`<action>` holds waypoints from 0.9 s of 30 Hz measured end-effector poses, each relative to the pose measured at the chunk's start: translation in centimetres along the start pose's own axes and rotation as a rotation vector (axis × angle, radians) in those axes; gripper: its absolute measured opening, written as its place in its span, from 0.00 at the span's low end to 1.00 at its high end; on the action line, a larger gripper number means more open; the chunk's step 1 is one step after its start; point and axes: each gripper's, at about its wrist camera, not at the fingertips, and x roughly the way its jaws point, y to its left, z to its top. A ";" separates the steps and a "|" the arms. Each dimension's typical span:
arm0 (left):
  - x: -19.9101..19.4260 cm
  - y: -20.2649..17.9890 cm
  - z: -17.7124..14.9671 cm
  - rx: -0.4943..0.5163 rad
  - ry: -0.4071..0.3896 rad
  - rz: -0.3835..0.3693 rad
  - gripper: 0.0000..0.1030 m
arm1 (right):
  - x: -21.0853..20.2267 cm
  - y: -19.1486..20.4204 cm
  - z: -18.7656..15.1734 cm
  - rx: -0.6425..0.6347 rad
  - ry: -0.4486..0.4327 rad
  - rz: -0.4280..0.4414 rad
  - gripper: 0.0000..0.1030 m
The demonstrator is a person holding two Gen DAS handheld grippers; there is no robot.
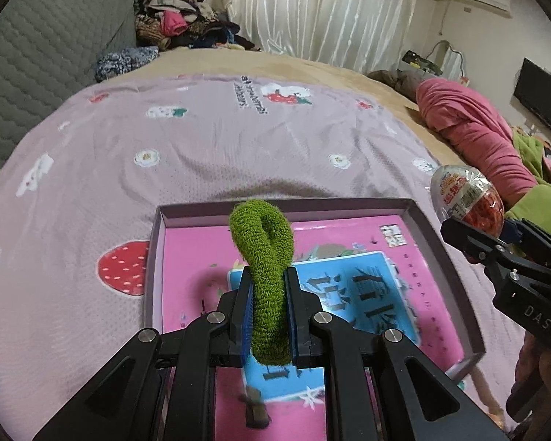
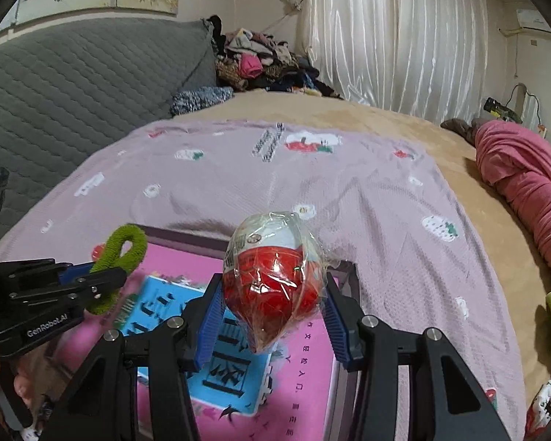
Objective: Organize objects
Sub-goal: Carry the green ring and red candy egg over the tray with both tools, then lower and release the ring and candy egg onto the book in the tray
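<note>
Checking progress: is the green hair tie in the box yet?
Not yet. The green hair tie is pinched in the left gripper, above the box.

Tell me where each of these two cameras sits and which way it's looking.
Left wrist view: on the left claw, looking forward and down at the tray; the claw is shut on a green hair tie, with the right claw at the right edge.
Right wrist view: on the right claw, looking forward and down at the same tray; it grips a wrapped toy egg, with the left claw at the left edge.
Shared: tray, blue booklet, lilac strawberry blanket, both held items.
</note>
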 end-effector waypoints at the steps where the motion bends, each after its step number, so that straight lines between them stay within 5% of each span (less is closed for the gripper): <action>1: 0.6 0.1 -0.1 -0.005 0.003 0.003 0.15 | 0.6 -0.2 -0.1 0.001 0.008 -0.003 0.49; 21: 5.6 2.2 0.0 -0.064 0.087 0.002 0.16 | 7.8 -0.6 -2.6 -0.019 0.172 -0.065 0.49; 27: 6.2 2.6 0.1 -0.082 0.109 0.005 0.26 | 8.2 -0.7 -2.5 -0.012 0.171 -0.067 0.50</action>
